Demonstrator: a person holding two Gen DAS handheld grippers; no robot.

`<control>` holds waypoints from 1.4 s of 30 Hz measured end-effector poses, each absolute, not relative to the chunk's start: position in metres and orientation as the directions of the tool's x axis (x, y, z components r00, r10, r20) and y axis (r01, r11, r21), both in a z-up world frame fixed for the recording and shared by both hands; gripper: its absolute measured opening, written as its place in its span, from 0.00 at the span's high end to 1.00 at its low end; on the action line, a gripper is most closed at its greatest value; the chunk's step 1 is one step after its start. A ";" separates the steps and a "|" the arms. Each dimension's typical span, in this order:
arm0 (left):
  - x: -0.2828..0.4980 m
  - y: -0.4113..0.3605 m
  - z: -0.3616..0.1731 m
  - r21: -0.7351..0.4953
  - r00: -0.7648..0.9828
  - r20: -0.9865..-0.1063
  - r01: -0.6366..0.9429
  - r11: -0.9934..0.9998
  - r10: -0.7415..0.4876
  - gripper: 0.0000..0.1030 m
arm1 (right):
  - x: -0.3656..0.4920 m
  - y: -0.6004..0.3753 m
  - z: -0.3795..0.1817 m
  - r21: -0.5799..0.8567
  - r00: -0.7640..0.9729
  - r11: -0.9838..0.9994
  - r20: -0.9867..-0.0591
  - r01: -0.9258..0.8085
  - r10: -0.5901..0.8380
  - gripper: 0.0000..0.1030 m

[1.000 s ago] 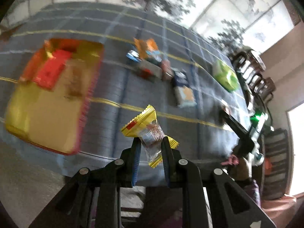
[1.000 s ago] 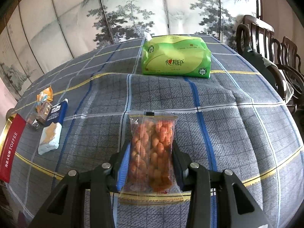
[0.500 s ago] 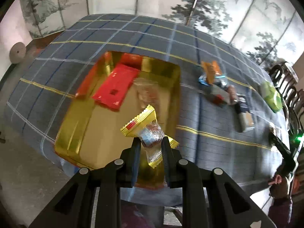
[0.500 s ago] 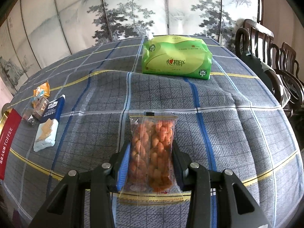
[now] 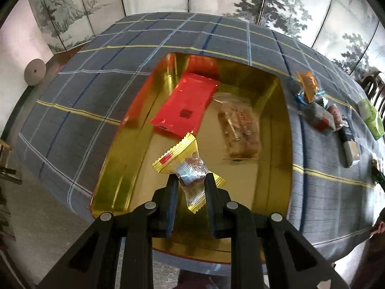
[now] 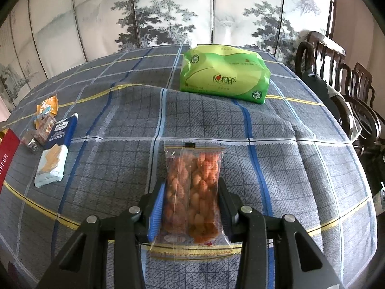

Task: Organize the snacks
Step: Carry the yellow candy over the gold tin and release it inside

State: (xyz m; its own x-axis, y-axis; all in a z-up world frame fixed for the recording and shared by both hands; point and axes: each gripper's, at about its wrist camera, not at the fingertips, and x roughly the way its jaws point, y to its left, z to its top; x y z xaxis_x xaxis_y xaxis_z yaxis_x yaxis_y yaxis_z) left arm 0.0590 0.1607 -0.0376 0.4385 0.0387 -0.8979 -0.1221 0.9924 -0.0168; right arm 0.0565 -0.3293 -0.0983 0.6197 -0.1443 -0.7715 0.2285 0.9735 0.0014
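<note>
My left gripper (image 5: 191,180) is shut on a small yellow-edged candy packet (image 5: 186,166) and hangs over the near half of a gold tin (image 5: 134,130). Inside the tin lie a red packet (image 5: 186,107) and a clear bag of brown snacks (image 5: 239,130). My right gripper (image 6: 191,192) is shut on a clear bag of orange snacks (image 6: 193,187), which rests on the checked tablecloth (image 6: 288,163).
Loose snacks lie right of the tin: an orange packet (image 5: 308,85) and a blue-and-white biscuit pack (image 6: 56,150), with small wrapped pieces (image 6: 41,130) beside it. A green tissue pack (image 6: 223,73) sits at the far edge. Wooden chairs (image 6: 346,96) stand on the right. A folding screen (image 6: 168,12) stands behind the table.
The left gripper has swung left with the candy packet, from above the bare cloth to above the gold tin, and has come lower. The right gripper and its bag have stayed put.
</note>
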 end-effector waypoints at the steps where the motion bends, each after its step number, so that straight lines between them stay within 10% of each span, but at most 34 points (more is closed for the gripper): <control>1: 0.059 0.162 -0.039 -0.011 0.439 -0.897 -0.121 0.993 0.044 0.81 | 0.057 -0.329 -0.098 -0.003 0.618 0.973 -0.772 0.229 -0.148 0.61; 29: 0.069 0.179 -0.051 0.034 0.447 -0.891 -0.108 0.994 0.079 0.79 | 0.058 -0.327 -0.099 -0.022 0.614 0.972 -0.772 0.232 -0.164 0.61; 34: 0.067 0.179 -0.047 0.067 0.471 -0.874 -0.124 0.990 0.118 0.52 | 0.058 -0.327 -0.099 -0.022 0.614 0.972 -0.772 0.232 -0.164 0.61; 42: 0.056 0.169 -0.027 0.148 0.541 -0.818 -0.129 0.981 0.194 0.37 | 0.058 -0.326 -0.099 -0.023 0.614 0.972 -0.772 0.232 -0.165 0.61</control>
State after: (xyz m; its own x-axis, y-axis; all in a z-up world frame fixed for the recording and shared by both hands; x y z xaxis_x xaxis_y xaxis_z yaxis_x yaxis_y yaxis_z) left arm 0.0557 0.1693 -0.0273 0.5409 0.1944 -0.8183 -0.1290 0.9806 0.1477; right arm 0.0583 -0.3264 -0.0991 0.6140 -0.1650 -0.7719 0.2323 0.9724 -0.0231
